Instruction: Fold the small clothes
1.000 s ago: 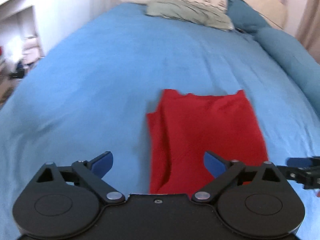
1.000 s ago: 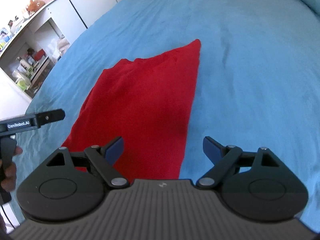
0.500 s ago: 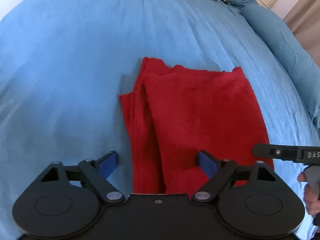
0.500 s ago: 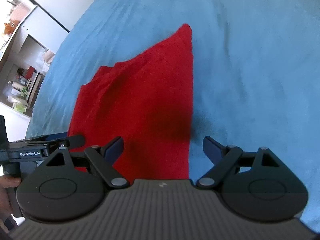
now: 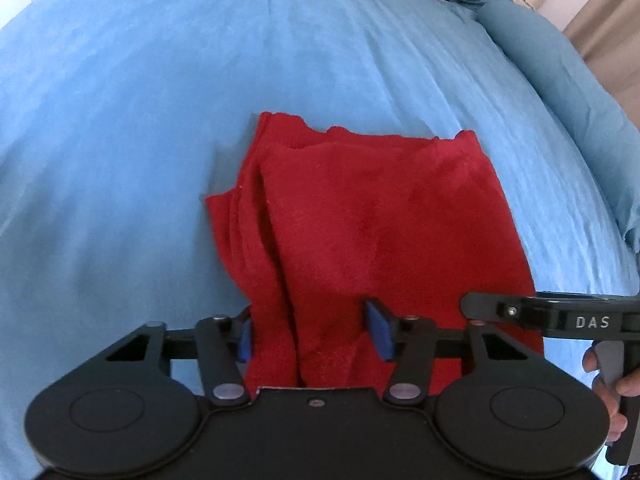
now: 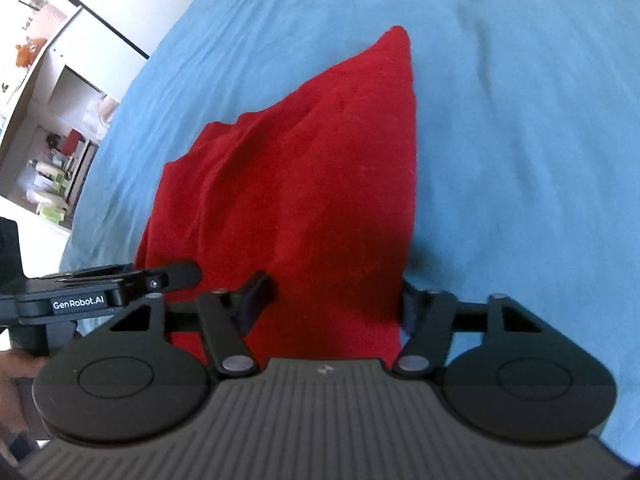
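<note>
Cloth (image 5: 380, 216): red, already folded into a strip, lying flat on the blue bed (image 5: 140, 140).

Left wrist view. We judge it soft, light and limp, with layers that may slide apart. Left gripper (image 5: 314, 334) is closing over the near-left corner; cloth lies between the jaws, pads not yet pressing. Layered folds run along the left edge, so we would take every layer there. Right gripper (image 5: 560, 318) shows at the right margin.

Right wrist view. Right gripper (image 6: 332, 300) is closing astride the near-right corner of the cloth (image 6: 304, 184), not yet pinching. Open bed (image 6: 520, 120) lies beyond the far edge, giving us ample room to fold forward.
</note>
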Available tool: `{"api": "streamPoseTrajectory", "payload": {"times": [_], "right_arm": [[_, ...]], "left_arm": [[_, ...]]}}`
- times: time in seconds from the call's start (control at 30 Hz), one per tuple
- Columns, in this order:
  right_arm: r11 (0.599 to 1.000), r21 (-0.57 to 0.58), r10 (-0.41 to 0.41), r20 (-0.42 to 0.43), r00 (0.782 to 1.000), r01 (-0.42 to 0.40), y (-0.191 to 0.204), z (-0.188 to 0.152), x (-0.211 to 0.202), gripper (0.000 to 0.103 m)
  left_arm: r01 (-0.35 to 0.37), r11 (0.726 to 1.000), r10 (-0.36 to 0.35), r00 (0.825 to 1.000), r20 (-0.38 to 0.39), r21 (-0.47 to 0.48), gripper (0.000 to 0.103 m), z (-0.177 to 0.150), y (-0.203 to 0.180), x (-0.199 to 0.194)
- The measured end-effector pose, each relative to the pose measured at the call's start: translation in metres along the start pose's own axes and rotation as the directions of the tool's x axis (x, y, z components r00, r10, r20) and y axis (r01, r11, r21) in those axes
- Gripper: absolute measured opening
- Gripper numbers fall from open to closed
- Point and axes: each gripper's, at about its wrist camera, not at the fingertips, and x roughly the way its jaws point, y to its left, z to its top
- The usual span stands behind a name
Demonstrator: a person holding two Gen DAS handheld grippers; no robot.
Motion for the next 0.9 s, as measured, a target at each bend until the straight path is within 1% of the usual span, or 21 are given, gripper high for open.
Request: {"api": "streamPoseTrajectory", "payload": {"times": [0.03, 0.07, 0.1, 0.13, 0.2, 0.3, 0.37, 0.43, 0.53, 0.63, 0.77, 0.9], "right_arm": [[1.000, -0.004, -0.005, 0.004, 1.000, 0.005, 0.002, 0.000, 0.000, 0.065], [1.000, -0.007, -0.007, 0.009, 1.000, 0.007, 0.002, -0.001, -0.001, 0.061], [1.000, -0.010, -0.007, 0.019, 1.000, 0.007, 0.003, -0.002, -0.003, 0.054], [1.000, -0.009, -0.004, 0.027, 1.000, 0.004, 0.005, -0.002, -0.007, 0.049], [1.000, -0.023, -0.004, 0.040, 0.999, 0.005, 0.010, -0.003, -0.012, 0.046], [0.999, -0.049, -0.003, 0.063, 0.998, 0.006, 0.020, -0.002, -0.021, 0.044], [0.998, -0.056, 0.012, 0.079, 0.997, -0.008, 0.024, 0.000, -0.028, 0.043], [0.998, -0.056, 0.046, 0.094, 0.994, -0.041, 0.028, 0.001, -0.038, 0.043], [0.995, -0.054, 0.091, 0.119, 0.989, -0.085, 0.031, 0.000, -0.055, 0.042], [0.994, -0.038, 0.111, 0.144, 0.983, -0.106, 0.025, -0.004, -0.079, 0.042], [0.989, 0.010, 0.143, 0.156, 0.977, -0.146, 0.003, -0.017, -0.119, 0.042], [0.987, 0.028, 0.153, 0.117, 0.981, -0.157, -0.021, -0.039, -0.155, 0.042]], "left_arm": [[-0.002, 1.000, 0.002, 1.000, 0.005, -0.001, 0.045, 0.000, 0.000, -0.002], [-0.005, 1.000, 0.005, 1.000, 0.011, -0.003, 0.042, 0.000, 0.000, -0.005], [-0.008, 1.000, 0.008, 1.000, 0.014, -0.006, 0.037, 0.000, 0.000, -0.004], [-0.014, 1.000, 0.014, 1.000, 0.018, -0.007, 0.034, 0.000, -0.001, -0.007], [-0.028, 1.000, 0.028, 0.999, 0.022, 0.004, 0.031, 0.001, -0.006, -0.011], [-0.056, 0.998, 0.055, 0.998, 0.033, 0.030, 0.027, 0.001, -0.018, -0.018], [-0.060, 0.997, 0.058, 0.997, 0.047, 0.042, 0.026, 0.002, -0.026, -0.026], [-0.044, 0.998, 0.041, 0.997, 0.060, 0.037, 0.026, 0.002, -0.031, -0.035], [0.016, 1.000, -0.017, 0.997, 0.081, 0.006, 0.025, -0.001, -0.041, -0.052], [0.029, 0.999, -0.033, 0.993, 0.113, 0.031, 0.025, -0.008, -0.062, -0.072], [0.069, 0.997, -0.074, 0.989, 0.124, 0.041, 0.025, -0.030, -0.094, -0.091], [0.089, 0.995, -0.092, 0.991, 0.099, 0.032, 0.025, -0.064, -0.130, -0.093]]}}
